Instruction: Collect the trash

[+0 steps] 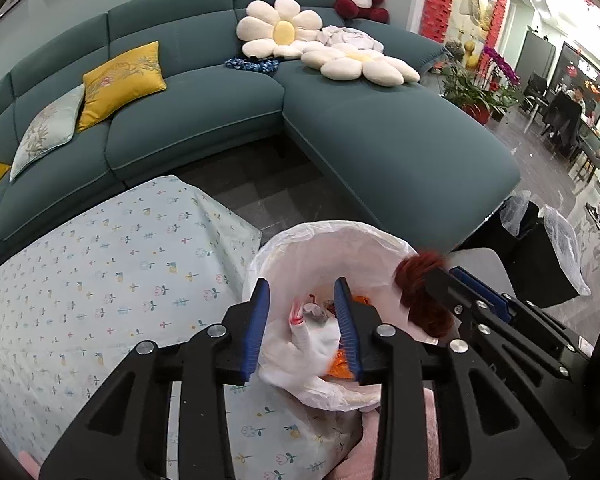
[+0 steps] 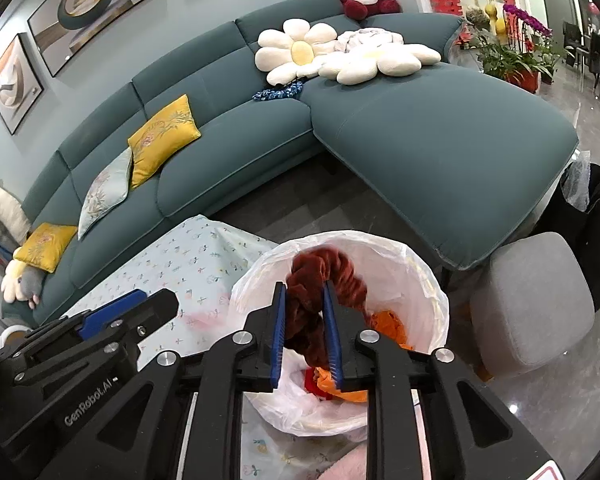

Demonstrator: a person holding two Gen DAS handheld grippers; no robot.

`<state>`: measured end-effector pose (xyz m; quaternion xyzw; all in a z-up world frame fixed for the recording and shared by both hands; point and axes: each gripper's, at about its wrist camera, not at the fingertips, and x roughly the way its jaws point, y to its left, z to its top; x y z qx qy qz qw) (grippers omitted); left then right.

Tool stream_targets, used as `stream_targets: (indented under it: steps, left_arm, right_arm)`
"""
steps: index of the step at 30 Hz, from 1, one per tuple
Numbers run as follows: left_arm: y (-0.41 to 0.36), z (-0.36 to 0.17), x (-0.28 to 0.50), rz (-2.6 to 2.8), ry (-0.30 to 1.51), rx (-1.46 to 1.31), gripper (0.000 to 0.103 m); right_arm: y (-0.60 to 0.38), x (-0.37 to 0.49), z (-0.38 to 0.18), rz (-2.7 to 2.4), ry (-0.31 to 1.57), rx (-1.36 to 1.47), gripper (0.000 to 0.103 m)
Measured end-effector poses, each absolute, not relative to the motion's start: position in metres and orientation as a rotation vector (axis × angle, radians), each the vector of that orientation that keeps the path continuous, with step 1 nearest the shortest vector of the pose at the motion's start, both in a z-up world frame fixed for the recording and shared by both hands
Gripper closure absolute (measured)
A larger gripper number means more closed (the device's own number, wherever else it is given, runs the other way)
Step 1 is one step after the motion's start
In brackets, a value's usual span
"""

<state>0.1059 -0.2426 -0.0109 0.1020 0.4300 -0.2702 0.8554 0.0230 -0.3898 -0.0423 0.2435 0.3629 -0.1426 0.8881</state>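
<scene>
Right gripper [image 2: 305, 312]: clamped narrow on a rust-red fuzzy wad [image 2: 320, 280], held right over the mouth of the bin, most of the wad bulging out past the fingertips.
Left gripper [image 1: 302, 320]: spread wide, nothing between the blue pads, hanging over the near rim of the same bin.
Bin [image 2: 428, 280]: lined with a white plastic bag, standing on the floor just beside the draped corner of the tabletop [image 1: 100, 272].
Inside the bin: crumpled white plastic [image 1: 312, 344], orange scraps [image 2: 388, 322], a bit of red lower down; partly full already, by the look of it.
Red wad's position: above the liner, not yet dropped, lower end dangling into the opening.
Tabletop: floral cloth, no loose rubbish showing on the stretch in view; far-left end cut off in both views.
Sofa [image 1: 220, 112]: cushions, two flower pillows [image 1: 280, 28] and a blue crinkly thing [image 1: 252, 65] at the seat join; trash or not, hard to call from here.
Progress: well along, several pieces binned and one more poised for release.
Left to do: letting go of the red wad, then a check of the sofa and floor for stragglers.
Risk: wad sits close to the far rim, might snag the liner edge on the way down.
</scene>
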Motion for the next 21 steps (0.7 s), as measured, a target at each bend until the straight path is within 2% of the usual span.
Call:
stream_targets:
  steps: [8, 21]
  left_arm:
    - [-0.237, -0.008, 0.106, -0.558, 0.897, 0.212, 0.062]
    - [-0.213, -0.006, 0.112, -0.513, 0.894, 0.186, 0.058]
  right_arm:
    - [-0.39, 0.022, -0.034, -0.302, 0.739, 0.487, 0.065]
    - [-0.371, 0.028, -0.023, -0.304, 0.746, 0.388, 0.053]
